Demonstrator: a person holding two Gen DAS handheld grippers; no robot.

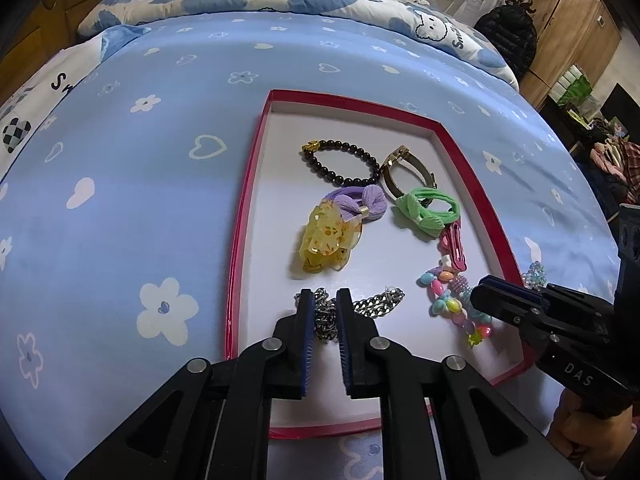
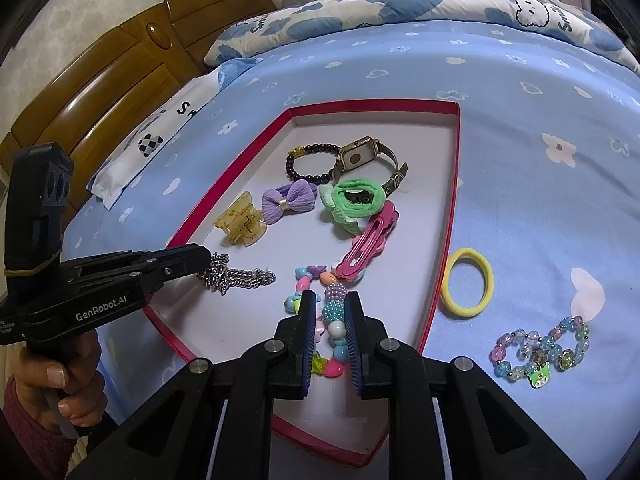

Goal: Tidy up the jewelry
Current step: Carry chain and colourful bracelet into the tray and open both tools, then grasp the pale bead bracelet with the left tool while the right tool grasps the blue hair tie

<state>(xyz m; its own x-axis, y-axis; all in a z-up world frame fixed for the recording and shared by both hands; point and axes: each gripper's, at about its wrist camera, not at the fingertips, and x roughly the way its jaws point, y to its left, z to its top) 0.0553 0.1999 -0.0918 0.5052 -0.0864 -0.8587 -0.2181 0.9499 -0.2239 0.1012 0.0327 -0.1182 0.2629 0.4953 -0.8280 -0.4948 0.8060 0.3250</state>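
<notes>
The silver chain (image 1: 360, 306) and the bead bracelet (image 2: 334, 316) lie inside the red box (image 1: 240, 216). Each sits between the narrowly parted jaws of the left gripper (image 1: 322, 312) and right gripper (image 2: 329, 320), apparently unpinched. Both should be released fully and lifted straight.

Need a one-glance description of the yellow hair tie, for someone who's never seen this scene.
Start at the red-rimmed tray on the blue bedsheet. Just outside its right wall, on the sheet, lies the yellow hair tie. It is a plain, smooth yellow loop, unlike the sparkly beaded bracelet lying nearer the camera.
</notes>
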